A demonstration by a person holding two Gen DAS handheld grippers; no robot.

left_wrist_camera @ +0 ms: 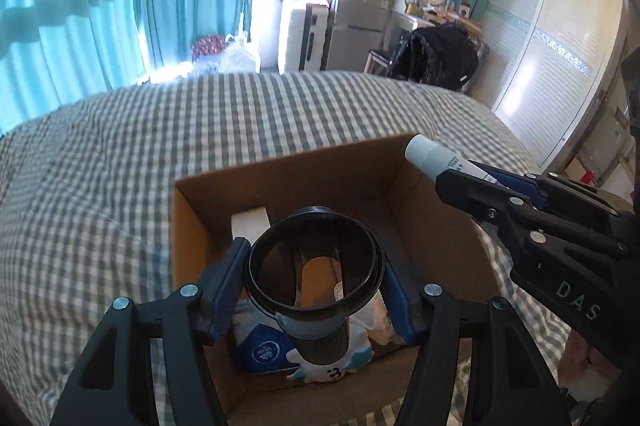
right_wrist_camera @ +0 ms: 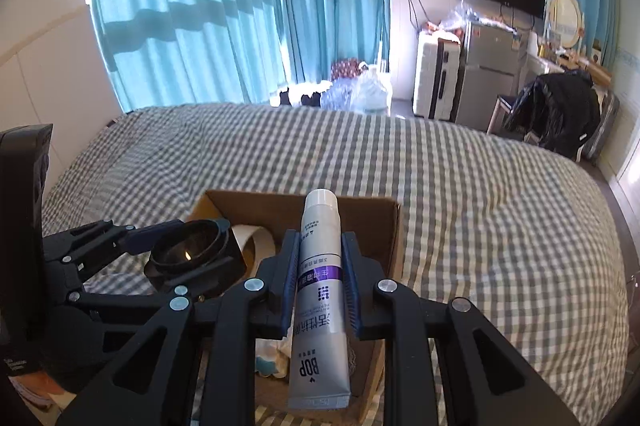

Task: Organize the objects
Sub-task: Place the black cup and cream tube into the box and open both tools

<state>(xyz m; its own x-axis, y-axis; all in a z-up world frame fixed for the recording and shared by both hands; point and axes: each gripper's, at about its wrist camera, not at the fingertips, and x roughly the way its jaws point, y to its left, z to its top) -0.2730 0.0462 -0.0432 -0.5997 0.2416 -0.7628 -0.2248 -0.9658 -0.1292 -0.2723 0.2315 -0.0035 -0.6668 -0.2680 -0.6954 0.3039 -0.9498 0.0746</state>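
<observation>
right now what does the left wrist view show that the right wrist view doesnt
Only the left wrist view: down inside the box, with a blue and white packet and a white block on its floor, and the open mouth of the black cup in the left gripper.

Only the right wrist view: the tube along its full length with its BOP print, clamped in the right gripper.

Both: box, cup, tube, both grippers, the checked bed.
</observation>
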